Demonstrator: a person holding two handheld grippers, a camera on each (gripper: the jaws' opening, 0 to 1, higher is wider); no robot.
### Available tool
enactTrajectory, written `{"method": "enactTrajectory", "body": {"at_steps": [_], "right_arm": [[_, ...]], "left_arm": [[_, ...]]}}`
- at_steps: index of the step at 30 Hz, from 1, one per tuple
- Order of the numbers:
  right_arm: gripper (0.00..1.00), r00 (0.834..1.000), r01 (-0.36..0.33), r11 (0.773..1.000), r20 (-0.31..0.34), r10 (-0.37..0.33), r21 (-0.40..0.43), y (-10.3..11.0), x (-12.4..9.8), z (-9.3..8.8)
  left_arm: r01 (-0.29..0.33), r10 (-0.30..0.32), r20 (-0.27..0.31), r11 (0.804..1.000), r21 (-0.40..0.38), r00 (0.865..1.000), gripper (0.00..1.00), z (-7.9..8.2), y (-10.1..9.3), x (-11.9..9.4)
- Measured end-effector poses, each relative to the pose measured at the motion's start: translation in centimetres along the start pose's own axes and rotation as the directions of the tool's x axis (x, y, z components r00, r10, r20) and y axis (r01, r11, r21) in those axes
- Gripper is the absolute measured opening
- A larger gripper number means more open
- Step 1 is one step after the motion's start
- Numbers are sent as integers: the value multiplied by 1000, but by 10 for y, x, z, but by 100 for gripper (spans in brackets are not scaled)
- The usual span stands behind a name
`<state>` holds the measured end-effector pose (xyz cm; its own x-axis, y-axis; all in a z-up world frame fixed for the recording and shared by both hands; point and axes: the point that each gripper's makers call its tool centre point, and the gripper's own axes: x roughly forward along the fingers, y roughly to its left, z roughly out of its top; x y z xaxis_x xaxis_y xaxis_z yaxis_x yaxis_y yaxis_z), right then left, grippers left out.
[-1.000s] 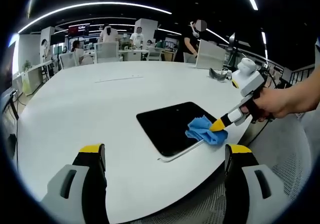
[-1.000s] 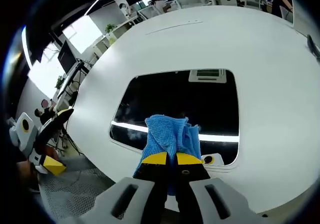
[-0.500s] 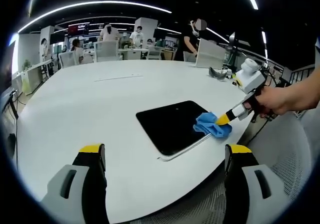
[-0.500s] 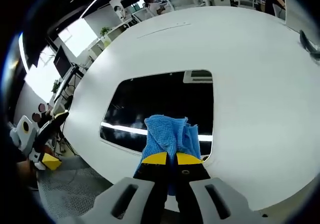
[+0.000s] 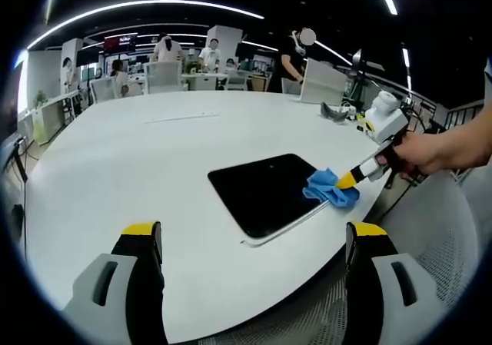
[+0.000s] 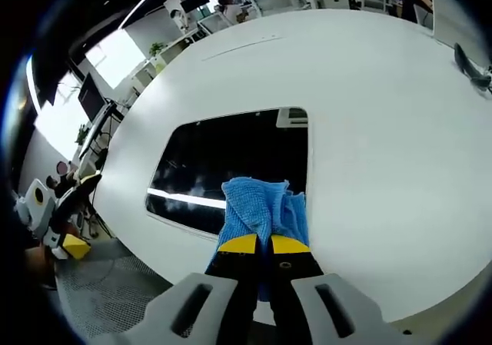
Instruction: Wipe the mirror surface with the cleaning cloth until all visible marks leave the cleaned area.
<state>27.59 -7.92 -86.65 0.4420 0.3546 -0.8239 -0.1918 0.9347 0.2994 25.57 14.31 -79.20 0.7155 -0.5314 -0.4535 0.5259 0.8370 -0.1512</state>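
A dark rectangular mirror (image 5: 262,192) (image 6: 231,168) lies flat on the white round table (image 5: 138,153) (image 6: 369,130), near its edge. My right gripper (image 6: 262,243) (image 5: 347,180) is shut on a blue cleaning cloth (image 6: 261,209) (image 5: 330,188), which rests on the mirror's right corner and partly on the table beside it. A hand holds that gripper in the left gripper view. My left gripper (image 5: 254,233) stands open above the table's near edge, with nothing between its jaws and well short of the mirror.
A dark small object (image 5: 336,114) (image 6: 470,59) lies at the table's far right. Desks, chairs and several people stand in the office beyond the table. A mesh chair (image 5: 453,253) sits beside the table edge. The left gripper (image 6: 54,222) appears at the left of the right gripper view.
The right gripper has dragged the cloth rightward across the mirror, from its near right part to its right corner. The left gripper has stayed still.
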Motion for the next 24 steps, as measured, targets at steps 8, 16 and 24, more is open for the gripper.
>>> {"method": "enactTrajectory", "body": {"at_steps": [8, 16, 24], "right_arm": [[0, 1000, 7, 1000, 8, -7, -6, 0, 7, 11], [0, 1000, 24, 999, 18, -24, -25, -3, 17, 32], [0, 999, 38, 998, 21, -37, -45, -6, 25, 46]], "left_arm": [[-4, 4, 2, 1000, -4, 1000, 99, 0, 1, 0], [-2, 2, 5, 1000, -3, 1000, 99, 1, 0, 0], [-4, 4, 4, 1000, -7, 1000, 99, 0, 1, 0]]}}
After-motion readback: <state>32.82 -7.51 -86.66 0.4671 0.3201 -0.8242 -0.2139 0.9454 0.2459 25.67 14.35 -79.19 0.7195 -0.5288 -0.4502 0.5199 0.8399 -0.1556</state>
